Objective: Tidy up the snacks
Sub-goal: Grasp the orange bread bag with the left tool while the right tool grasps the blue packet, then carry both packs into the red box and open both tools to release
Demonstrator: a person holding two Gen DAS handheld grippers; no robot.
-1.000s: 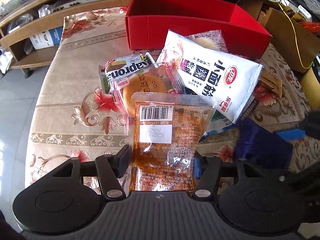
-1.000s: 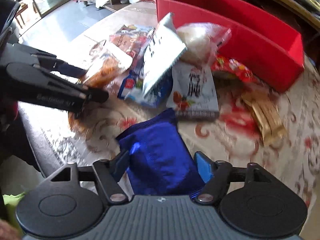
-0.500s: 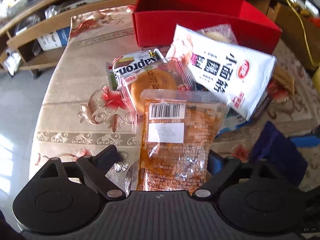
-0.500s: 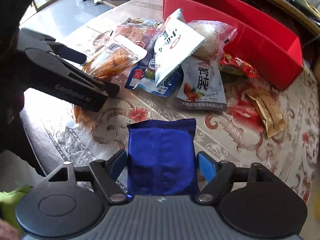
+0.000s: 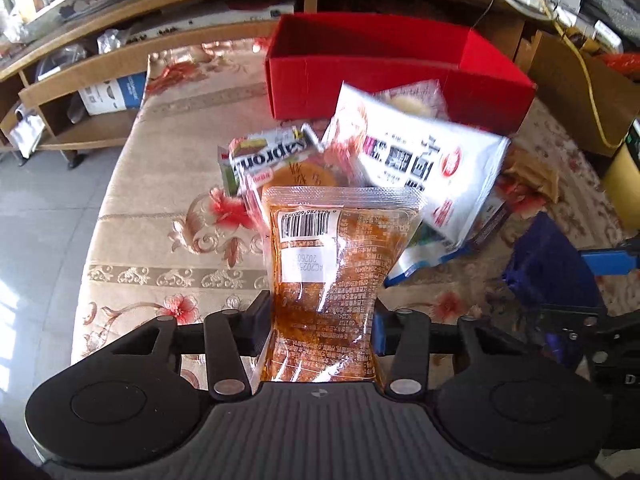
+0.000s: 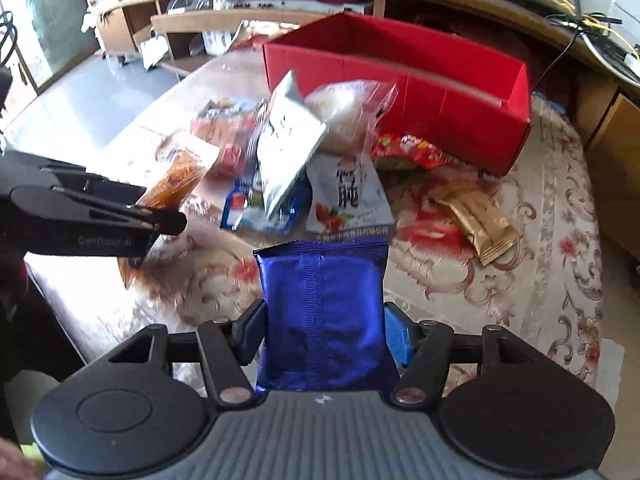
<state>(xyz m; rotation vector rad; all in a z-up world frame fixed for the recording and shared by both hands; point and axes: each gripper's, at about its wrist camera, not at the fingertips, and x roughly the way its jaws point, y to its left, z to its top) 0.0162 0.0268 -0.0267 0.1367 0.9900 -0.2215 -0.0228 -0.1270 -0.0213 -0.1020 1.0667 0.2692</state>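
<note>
In the left wrist view my left gripper (image 5: 320, 320) is shut on a clear packet of orange snack (image 5: 340, 248) with a barcode label, pinched at its waist and lifted off the cloth. In the right wrist view the jaws of my right gripper (image 6: 324, 324) are closing, and their pads press on a shiny blue packet (image 6: 322, 280) held upright above the table. The open red box (image 6: 420, 92) stands at the far end of the table. A heap of snacks lies in front of it, with a big white bag (image 5: 420, 168) on top.
The heap includes a wafer pack (image 5: 264, 156), a round cake pack (image 5: 300, 176), a bagged bun (image 6: 348, 108), a red packet (image 6: 408, 152) and gold bars (image 6: 476, 220). Wooden shelves (image 5: 80, 92) line the back. Tiled floor (image 5: 40, 220) lies past the table's left edge.
The left jaws opened wide, then closed on the orange packet, which now stands pinched and higher. The right gripper rose with the blue packet, now upright between its pads.
</note>
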